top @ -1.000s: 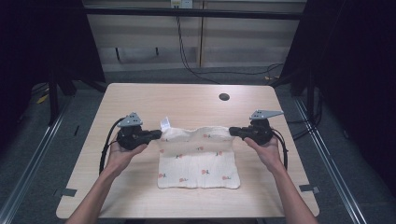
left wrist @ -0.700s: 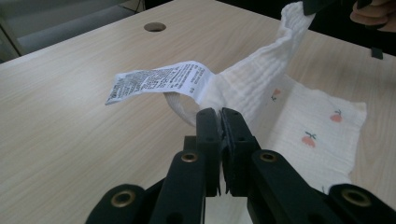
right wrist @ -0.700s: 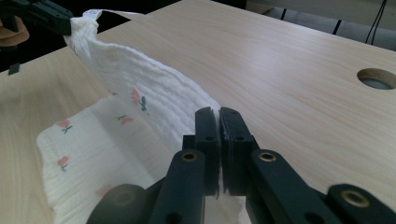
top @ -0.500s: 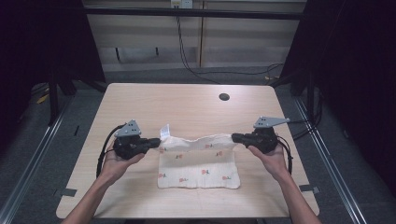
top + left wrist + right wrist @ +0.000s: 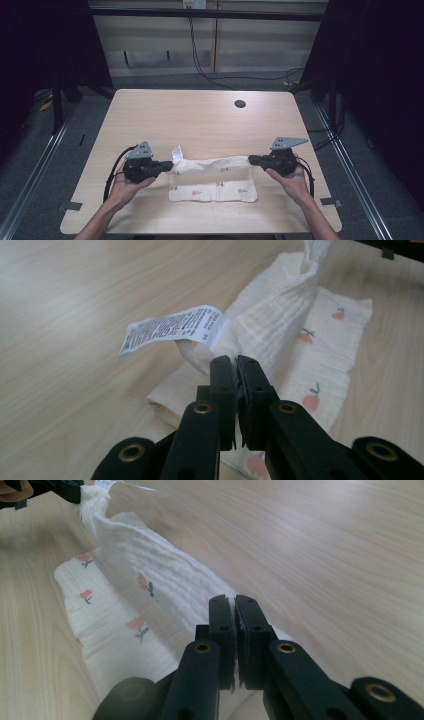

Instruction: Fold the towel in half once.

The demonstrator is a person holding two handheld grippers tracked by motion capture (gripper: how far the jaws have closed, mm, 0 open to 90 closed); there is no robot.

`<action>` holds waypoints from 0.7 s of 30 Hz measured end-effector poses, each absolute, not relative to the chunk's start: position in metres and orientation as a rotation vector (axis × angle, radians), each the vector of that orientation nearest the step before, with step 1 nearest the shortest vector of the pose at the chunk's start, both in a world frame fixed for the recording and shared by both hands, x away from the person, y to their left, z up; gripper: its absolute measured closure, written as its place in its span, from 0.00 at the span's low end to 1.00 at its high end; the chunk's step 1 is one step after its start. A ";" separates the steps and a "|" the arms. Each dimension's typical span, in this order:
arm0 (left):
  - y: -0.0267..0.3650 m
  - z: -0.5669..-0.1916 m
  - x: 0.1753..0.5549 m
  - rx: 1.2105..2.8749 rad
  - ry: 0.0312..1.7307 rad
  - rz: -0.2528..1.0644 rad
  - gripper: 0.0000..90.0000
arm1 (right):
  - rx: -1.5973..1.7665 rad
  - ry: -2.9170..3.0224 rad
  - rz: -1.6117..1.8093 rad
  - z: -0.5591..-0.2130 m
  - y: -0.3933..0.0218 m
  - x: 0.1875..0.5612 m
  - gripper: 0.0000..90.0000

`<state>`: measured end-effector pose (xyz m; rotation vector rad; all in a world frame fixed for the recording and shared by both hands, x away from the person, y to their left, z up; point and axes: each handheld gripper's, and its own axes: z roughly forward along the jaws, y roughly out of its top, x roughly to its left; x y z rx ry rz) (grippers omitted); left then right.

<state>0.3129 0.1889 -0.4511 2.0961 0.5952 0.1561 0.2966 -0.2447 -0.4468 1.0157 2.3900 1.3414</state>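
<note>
A cream cloth [image 5: 215, 182] printed with small red flowers lies near the front edge of the wooden table [image 5: 200, 120]. Its far edge is lifted and stretched between my two grippers. My left gripper [image 5: 167, 164] is shut on the cloth's left corner [image 5: 210, 352], beside a white care label [image 5: 172, 330]. My right gripper [image 5: 251, 160] is shut on the right corner of the cloth [image 5: 175, 590]. The lower part of the cloth rests flat on the table, and the held edge folds over toward it.
A small dark round hole [image 5: 240, 104] sits in the table at the back right. Black cables trail from both grippers. Metal frame rails and a dark floor surround the table.
Both grippers have moved toward the front edge of the table, carrying the cloth's far edge with them. The held edge now lies closer over the lower part of the cloth.
</note>
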 end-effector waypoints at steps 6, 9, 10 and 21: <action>0.191 -0.459 0.295 2.131 0.578 0.142 0.96 | 0.997 2.430 1.293 -0.456 -0.243 0.276 0.97; 0.192 -0.467 0.291 2.133 0.590 0.121 0.96 | 1.007 2.476 1.249 -0.465 -0.242 0.270 0.97; 0.192 -0.470 0.290 2.137 0.592 0.123 0.96 | 1.013 2.484 1.233 -0.468 -0.241 0.269 0.97; 0.179 -0.488 0.277 2.242 0.537 0.105 0.96 | 1.007 2.541 1.208 -0.480 -0.242 0.257 0.95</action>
